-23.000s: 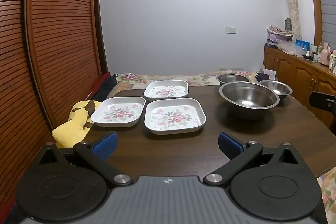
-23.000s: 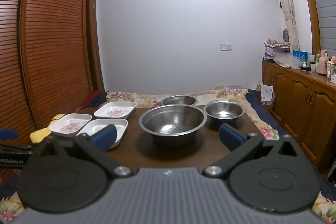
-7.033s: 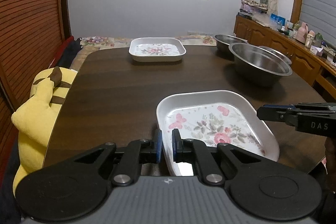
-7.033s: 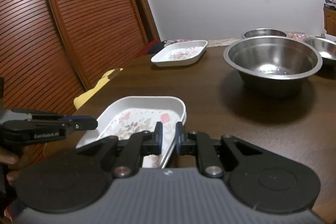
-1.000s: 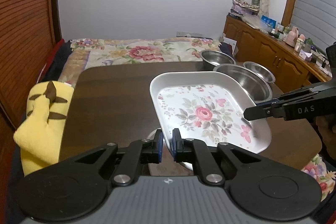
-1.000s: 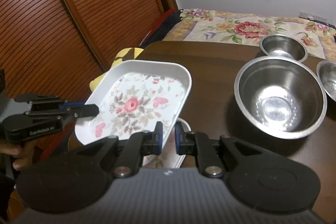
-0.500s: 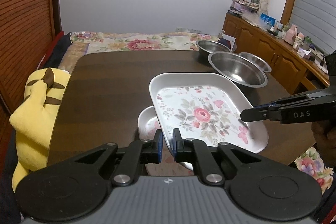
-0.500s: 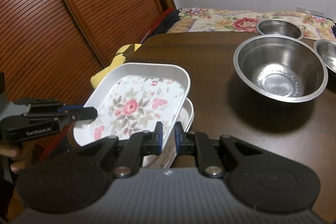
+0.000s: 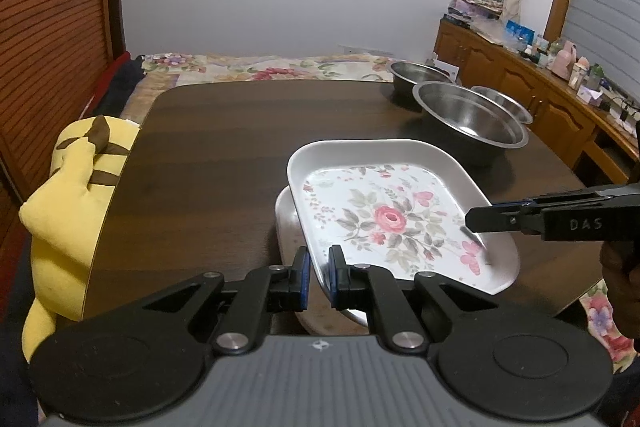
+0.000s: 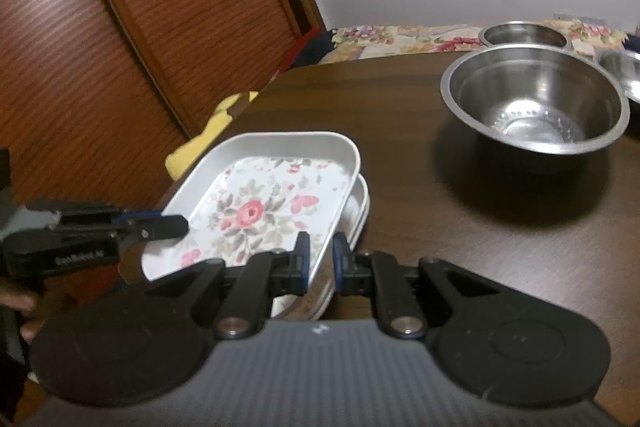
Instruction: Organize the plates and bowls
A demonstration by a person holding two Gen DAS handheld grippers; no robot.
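The left gripper (image 9: 319, 273) and the right gripper (image 10: 320, 261) each pinched a rim of the floral plate (image 9: 394, 211), gripping it from opposite sides just above the plates (image 9: 285, 223) stacked at the table's (image 9: 224, 131) near edge. Three steel bowls (image 9: 468, 115) clustered at the far right corner. A yellow plush (image 9: 76, 187) leaned against the left edge.
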